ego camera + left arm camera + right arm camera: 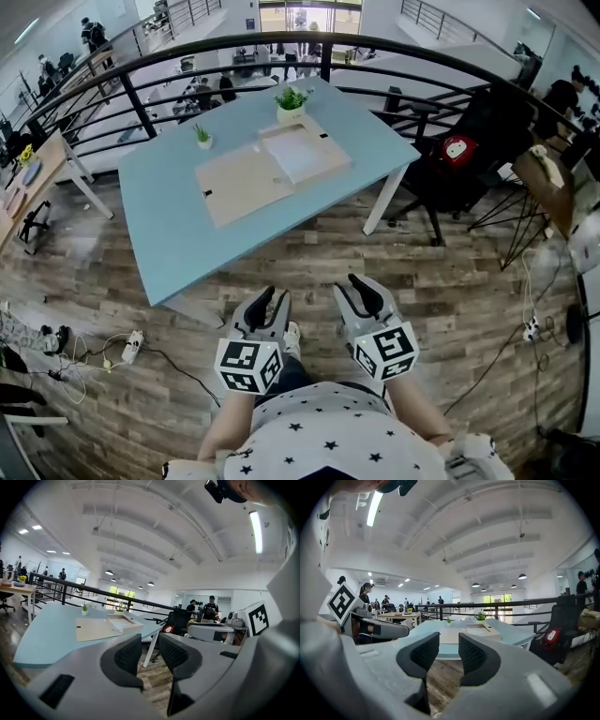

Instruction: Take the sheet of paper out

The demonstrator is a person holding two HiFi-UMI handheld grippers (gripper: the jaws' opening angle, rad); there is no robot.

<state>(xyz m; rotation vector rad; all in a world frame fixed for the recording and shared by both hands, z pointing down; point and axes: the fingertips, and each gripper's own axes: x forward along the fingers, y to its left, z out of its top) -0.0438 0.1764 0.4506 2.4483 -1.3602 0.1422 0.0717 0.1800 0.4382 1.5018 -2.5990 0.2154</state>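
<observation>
A shallow beige box (305,150) with a white sheet of paper (298,153) in it lies on the light blue table (169,234), its flat lid (246,183) folded out to the left. Both grippers hang over the wooden floor, well short of the table's near edge. My left gripper (274,298) is open with nothing between its jaws, and so is my right gripper (352,286). The left gripper view shows the left gripper (150,641) and the box (124,622) far ahead; the right gripper view shows the right gripper (449,641) and the box (483,631) far ahead.
Two small potted plants (292,101) (203,137) stand on the table behind the box. A black railing (141,103) curves behind the table. A black chair (469,141) stands to the right. Cables and a power strip (131,347) lie on the floor at left.
</observation>
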